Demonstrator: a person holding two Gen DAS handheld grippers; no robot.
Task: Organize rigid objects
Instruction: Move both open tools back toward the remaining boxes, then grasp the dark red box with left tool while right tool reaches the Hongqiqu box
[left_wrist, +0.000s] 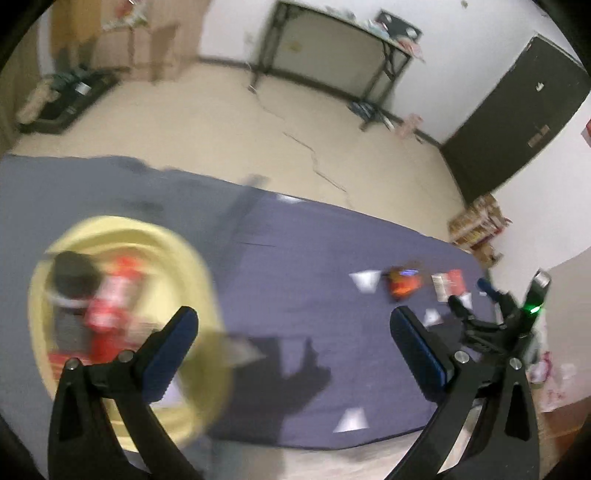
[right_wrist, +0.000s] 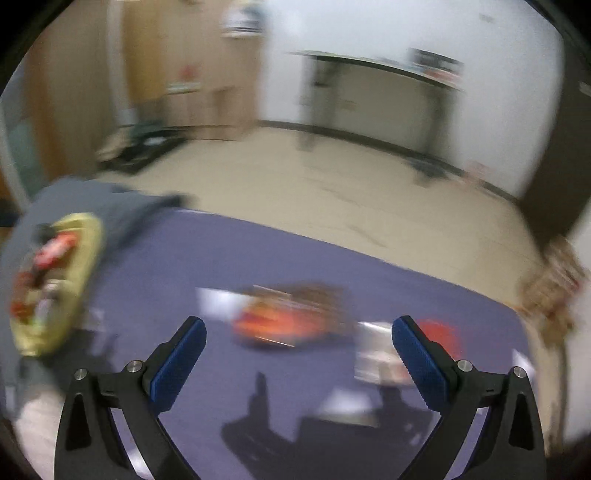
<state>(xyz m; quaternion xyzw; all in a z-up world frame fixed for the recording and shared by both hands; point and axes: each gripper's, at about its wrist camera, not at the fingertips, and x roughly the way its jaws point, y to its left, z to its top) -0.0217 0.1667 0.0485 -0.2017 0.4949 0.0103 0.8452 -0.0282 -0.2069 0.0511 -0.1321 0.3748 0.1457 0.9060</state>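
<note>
A yellow basin (left_wrist: 195, 280) sits at the left of the purple-blue cloth (left_wrist: 295, 266), holding a red can (left_wrist: 114, 295), a dark bottle (left_wrist: 72, 280) and other blurred items. My left gripper (left_wrist: 295, 332) is open above the cloth beside the basin, its jaws empty. An orange object (left_wrist: 402, 284) and a red-and-white box (left_wrist: 448, 284) lie at the right. My right gripper (left_wrist: 474, 299) hovers next to that box. In the blurred right wrist view, the right gripper (right_wrist: 299, 347) is open and empty above the orange object (right_wrist: 284, 321), with the basin (right_wrist: 88, 258) far left.
Small white paper triangles (left_wrist: 365, 280) lie scattered on the cloth. Beyond the cloth's far edge is beige floor (left_wrist: 258, 140), with a dark table (left_wrist: 332, 55) against the wall and a dark door (left_wrist: 517, 122). Boxes (left_wrist: 476, 229) stand past the right corner.
</note>
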